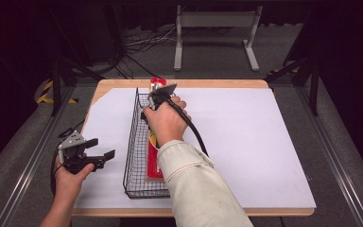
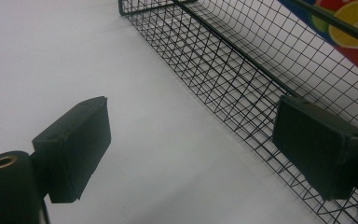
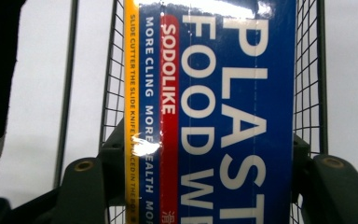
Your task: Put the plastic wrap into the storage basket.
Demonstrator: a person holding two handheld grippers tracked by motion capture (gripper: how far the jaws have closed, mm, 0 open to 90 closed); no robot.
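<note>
**Right gripper clamps the food wrap box inside the wire basket**

In the high view, a long black wire basket lies lengthwise on the white table cover, left of centre. Inside it rests a plastic food wrap box, red along its visible side, running from the six o'clock end of the basket toward twelve o'clock, where its far end pokes past the rim.

The right gripper reaches into the basket at about the middle of its length, the person's right hand wrapped around its body and the pale sleeve trailing toward five o'clock. In the right gripper view the box sits squarely between the two jaws, blue face with white lettering up, and both pads press against its long sides: the gripper is closed on the box. Basket mesh shows on either side of the box.

The left gripper hovers at nine o'clock of the basket, near the table's left edge, held in the left hand. In the left gripper view its jaws stand wide apart with nothing between them, above the white cover, and the basket's side wall runs just beyond the right-hand jaw.
</note>
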